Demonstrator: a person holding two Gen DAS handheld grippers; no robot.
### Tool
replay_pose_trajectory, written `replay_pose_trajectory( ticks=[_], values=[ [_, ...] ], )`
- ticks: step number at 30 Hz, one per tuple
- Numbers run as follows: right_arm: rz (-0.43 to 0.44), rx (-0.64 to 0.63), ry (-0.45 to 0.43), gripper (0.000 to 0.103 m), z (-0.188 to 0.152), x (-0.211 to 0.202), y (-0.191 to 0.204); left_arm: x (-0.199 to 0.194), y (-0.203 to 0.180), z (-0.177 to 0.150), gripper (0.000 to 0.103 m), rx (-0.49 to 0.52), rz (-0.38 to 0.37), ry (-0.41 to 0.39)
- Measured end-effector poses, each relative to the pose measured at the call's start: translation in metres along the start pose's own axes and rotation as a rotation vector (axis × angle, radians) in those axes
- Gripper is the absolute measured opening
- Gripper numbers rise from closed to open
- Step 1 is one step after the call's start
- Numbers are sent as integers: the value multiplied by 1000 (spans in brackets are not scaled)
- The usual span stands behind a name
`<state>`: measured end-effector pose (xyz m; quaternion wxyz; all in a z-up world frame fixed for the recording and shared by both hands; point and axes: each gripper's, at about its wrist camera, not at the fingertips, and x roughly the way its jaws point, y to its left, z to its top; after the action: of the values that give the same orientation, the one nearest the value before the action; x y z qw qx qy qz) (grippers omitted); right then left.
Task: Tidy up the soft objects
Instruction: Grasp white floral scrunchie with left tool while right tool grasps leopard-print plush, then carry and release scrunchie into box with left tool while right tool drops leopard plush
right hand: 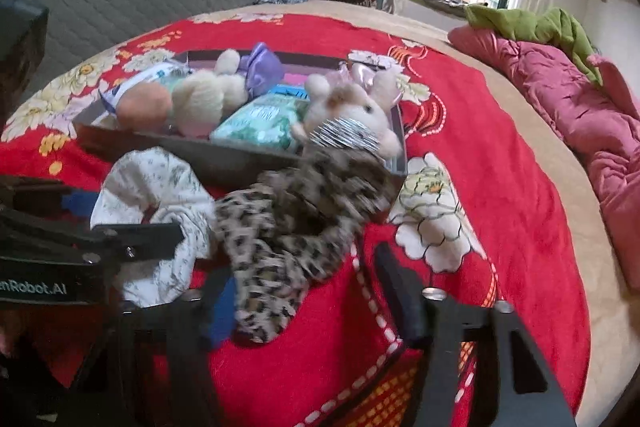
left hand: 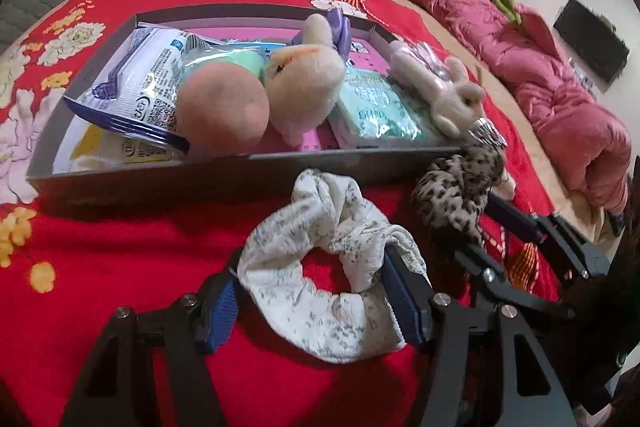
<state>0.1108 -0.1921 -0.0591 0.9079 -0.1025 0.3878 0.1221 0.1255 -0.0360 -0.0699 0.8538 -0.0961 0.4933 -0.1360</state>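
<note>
Mostly done: box (left hand: 160,183) already packed with plush toys; white scrunchie (left hand: 320,267) and leopard scrunchie (right hand: 288,227) left on bed. Left gripper (left hand: 312,301) jaws spread around white one; right gripper (right hand: 308,303) grip unclear.

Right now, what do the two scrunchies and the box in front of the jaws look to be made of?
White scrunchie: soft matte crinkled cloth, small grey print, gathered folds.
Leopard scrunchie: thin woven-looking fabric, spotted print; blurred, so its sheen is unclear.
Box: probably cardboard, smooth grey walls, thin straight edges.
</note>
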Motion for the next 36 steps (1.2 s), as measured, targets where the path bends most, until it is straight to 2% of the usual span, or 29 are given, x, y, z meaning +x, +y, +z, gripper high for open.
replay_pose_trajectory(
  ticks=[1, 2, 3, 4, 7, 11, 24, 32, 36],
  values=[
    [8, 4, -2, 38, 1, 1, -1, 1, 1, 1, 59, -5, -11, -5],
    [23, 11, 0, 36, 1, 2, -2, 2, 3, 2, 55, -3, -17, -11],
    [38, 24, 3, 31, 2, 2, -4, 2, 3, 2, 42, -1, -16, -15],
    [47, 36, 3, 28, 2, 2, -5, 2, 4, 3, 32, -4, -22, -18],
    [69, 65, -9, 25, 3, -3, -9, 1, 6, 3, 15, -7, -62, -18],
    [87, 73, -22, 23, 4, -12, -10, -10, -2, 1, 13, 34, -66, -41],
    [148, 70, -106, 20, 8, -61, 2, -70, -3, 2, 12, 47, -65, -149],
    [159, 45, -193, 20, 28, -89, 11, -108, 16, 16, 12, -8, -55, -253],
    [142, 27, -238, 20, 47, -95, 11, -119, 31, 27, 12, -31, -20, -302]
  ],
)
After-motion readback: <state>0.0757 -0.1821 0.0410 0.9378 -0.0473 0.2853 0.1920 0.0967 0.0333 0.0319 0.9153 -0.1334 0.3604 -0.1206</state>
